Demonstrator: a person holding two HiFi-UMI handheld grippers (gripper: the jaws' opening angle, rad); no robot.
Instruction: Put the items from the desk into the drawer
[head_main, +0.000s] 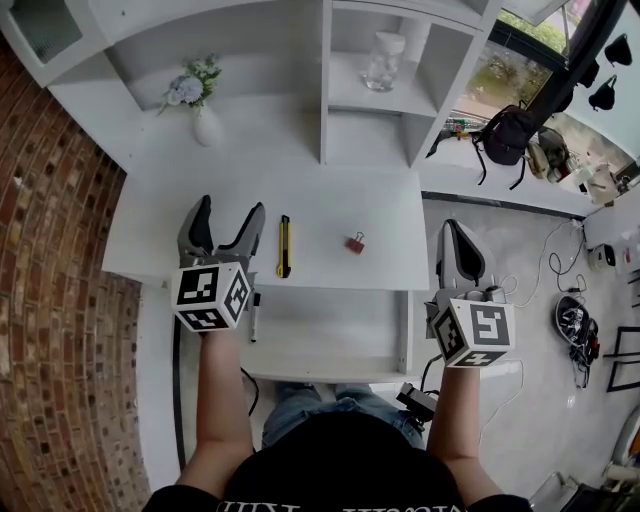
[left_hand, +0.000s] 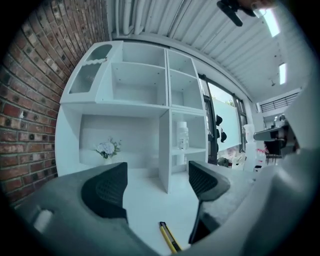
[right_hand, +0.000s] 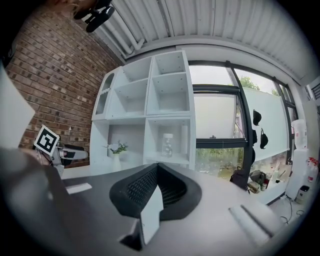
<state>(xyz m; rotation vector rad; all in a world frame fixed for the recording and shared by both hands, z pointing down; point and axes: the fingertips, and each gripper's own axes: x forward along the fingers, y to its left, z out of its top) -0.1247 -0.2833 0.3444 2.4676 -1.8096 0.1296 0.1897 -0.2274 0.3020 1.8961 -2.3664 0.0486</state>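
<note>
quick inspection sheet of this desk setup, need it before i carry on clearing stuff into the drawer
surface: white desk, with its drawer pulled open below the front edge
job's things: yellow utility knife and red binder clip lie on the desk; black marker at the drawer's left side
clutter: vase of flowers at the back of the desk, clear jar on a shelf
grippers: left tongs open and empty over the desk, beside the knife; right tongs shut and empty, off the desk's right edge
cables: black cable hangs by the left arm; loose cables on the floor at right
surroundings: brick wall at left, backpack by the window
</note>
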